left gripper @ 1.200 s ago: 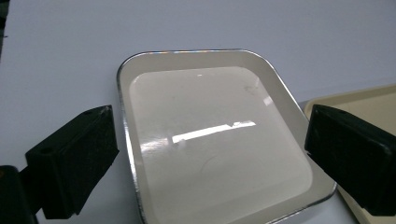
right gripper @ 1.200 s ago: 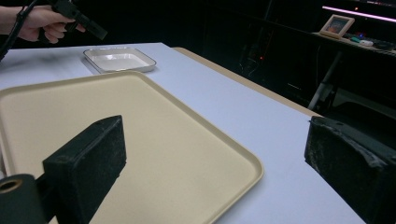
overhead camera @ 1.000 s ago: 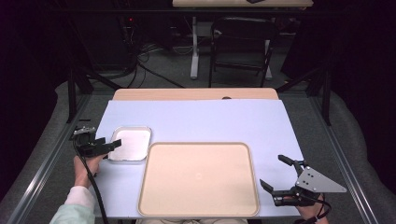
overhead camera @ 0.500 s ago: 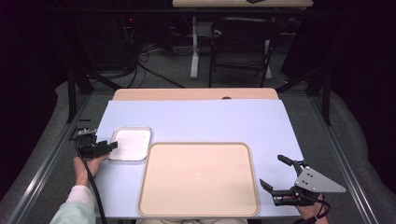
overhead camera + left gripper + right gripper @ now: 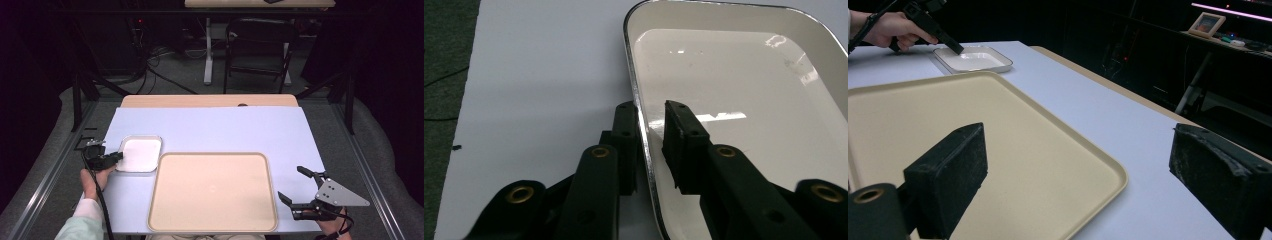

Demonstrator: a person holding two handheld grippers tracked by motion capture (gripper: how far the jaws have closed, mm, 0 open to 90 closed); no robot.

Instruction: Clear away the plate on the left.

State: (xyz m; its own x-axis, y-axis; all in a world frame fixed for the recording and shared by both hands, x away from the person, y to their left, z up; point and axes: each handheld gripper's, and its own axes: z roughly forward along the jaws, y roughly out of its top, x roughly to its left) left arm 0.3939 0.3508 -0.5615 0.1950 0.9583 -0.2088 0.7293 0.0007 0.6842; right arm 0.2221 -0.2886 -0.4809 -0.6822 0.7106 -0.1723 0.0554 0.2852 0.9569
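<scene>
A small white tray (image 5: 142,152) with a metal rim lies at the left of the table, empty. My left gripper (image 5: 119,156) is at its left edge. In the left gripper view the jaws of this gripper (image 5: 650,112) stand close together astride the tray's (image 5: 734,100) rim, one outside and one inside. A large beige tray (image 5: 212,192), also empty, lies at the front centre. My right gripper (image 5: 291,183) hovers open by that tray's front right corner with nothing between its jaws. The right gripper view looks past this open gripper (image 5: 1080,170) across the beige tray (image 5: 948,110) to the white tray (image 5: 973,57) and the left gripper (image 5: 955,48).
A pale blue mat (image 5: 225,130) covers the table, with a wooden strip (image 5: 210,101) along the far edge. Beyond it stand a chair (image 5: 260,45) and cables on a dark floor. Metal frame rails (image 5: 367,175) run along both sides.
The left gripper's jaws have narrowed around the white tray's left rim, and the hand has shifted slightly. The right gripper has stayed put.
</scene>
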